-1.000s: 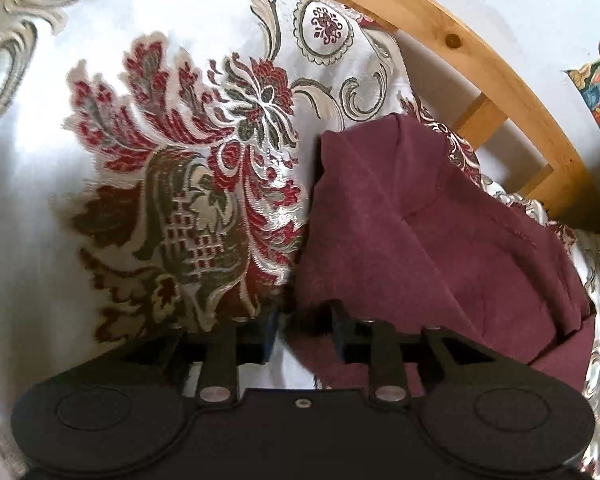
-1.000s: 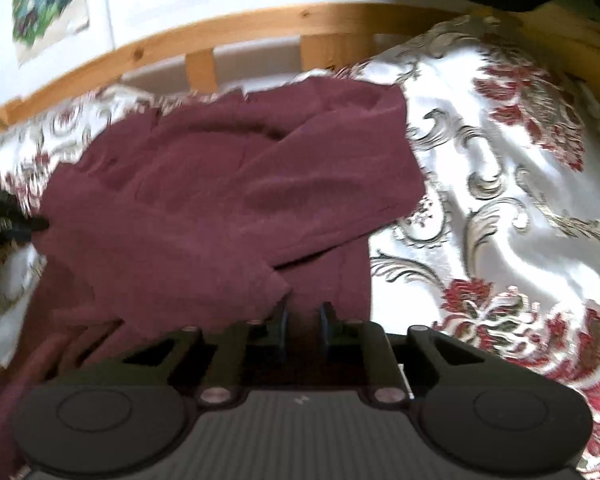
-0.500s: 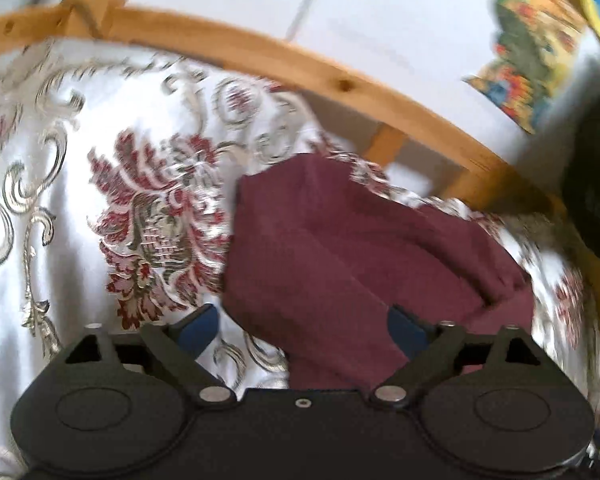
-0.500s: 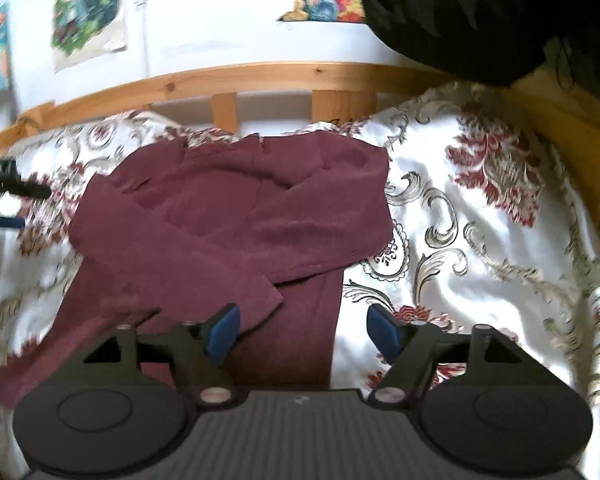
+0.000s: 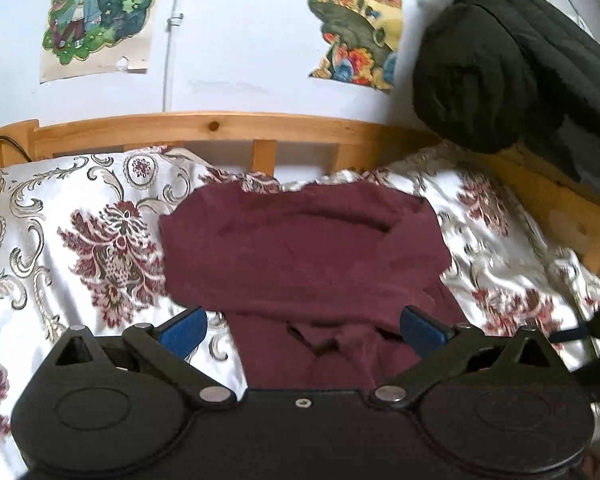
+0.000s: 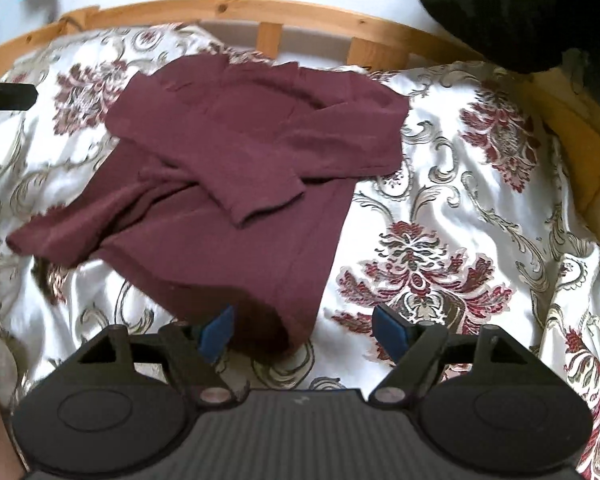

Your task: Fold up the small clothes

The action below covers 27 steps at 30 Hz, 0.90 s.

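Note:
A maroon long-sleeved top (image 6: 228,168) lies on the bed with both sleeves folded across its body. It also shows in the left wrist view (image 5: 300,256). My left gripper (image 5: 302,326) is open and empty, raised above the near part of the top. My right gripper (image 6: 304,330) is open and empty over the top's near hem. A tip of the left gripper shows at the left edge of the right wrist view (image 6: 8,96).
A white satin bedspread with red floral pattern (image 6: 440,248) covers the bed. A wooden bed rail (image 5: 220,128) runs along the far side. A dark garment (image 5: 500,64) hangs at the upper right. Posters (image 5: 96,20) are on the wall.
Both grippers have let go of the top, opened and pulled back and up. The sleeves now lie folded across the body.

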Each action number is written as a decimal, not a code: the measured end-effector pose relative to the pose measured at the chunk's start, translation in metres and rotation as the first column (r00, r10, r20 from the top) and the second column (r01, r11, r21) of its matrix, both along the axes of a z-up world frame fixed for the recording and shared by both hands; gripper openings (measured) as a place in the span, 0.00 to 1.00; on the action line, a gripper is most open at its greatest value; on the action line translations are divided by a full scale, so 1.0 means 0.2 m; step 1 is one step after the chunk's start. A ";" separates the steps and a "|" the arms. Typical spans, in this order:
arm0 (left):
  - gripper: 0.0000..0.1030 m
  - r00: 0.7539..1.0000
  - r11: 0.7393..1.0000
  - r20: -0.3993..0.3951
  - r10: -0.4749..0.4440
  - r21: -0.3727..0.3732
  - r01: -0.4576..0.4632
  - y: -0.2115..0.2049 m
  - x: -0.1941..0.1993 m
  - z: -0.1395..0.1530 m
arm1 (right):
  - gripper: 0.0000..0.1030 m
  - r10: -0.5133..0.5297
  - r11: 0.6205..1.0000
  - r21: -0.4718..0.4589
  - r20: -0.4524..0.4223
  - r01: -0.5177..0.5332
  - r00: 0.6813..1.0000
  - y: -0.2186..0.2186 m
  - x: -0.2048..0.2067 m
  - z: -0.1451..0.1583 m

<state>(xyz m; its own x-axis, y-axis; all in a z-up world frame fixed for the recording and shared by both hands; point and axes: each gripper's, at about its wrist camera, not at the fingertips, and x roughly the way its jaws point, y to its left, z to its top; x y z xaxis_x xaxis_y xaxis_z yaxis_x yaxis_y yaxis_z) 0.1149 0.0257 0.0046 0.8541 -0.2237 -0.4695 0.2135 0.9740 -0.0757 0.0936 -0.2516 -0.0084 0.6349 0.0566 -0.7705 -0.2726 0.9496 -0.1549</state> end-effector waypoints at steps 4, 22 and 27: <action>0.99 0.997 0.997 -0.065 -0.035 0.062 0.039 -0.04 -0.02 -0.03 | 0.82 0.002 1.000 0.017 -0.070 -0.001 0.998 0.05 0.07 -0.10; 0.99 0.951 0.851 -0.224 -0.214 0.435 0.294 -0.37 -0.07 -0.23 | 0.03 -0.249 0.946 0.225 0.033 0.235 0.968 -0.21 0.05 0.02; 0.99 0.941 0.822 -0.289 -0.177 0.483 0.303 -0.39 -0.03 -0.29 | 0.03 -0.360 0.899 0.299 0.084 0.321 0.929 -0.31 0.02 0.08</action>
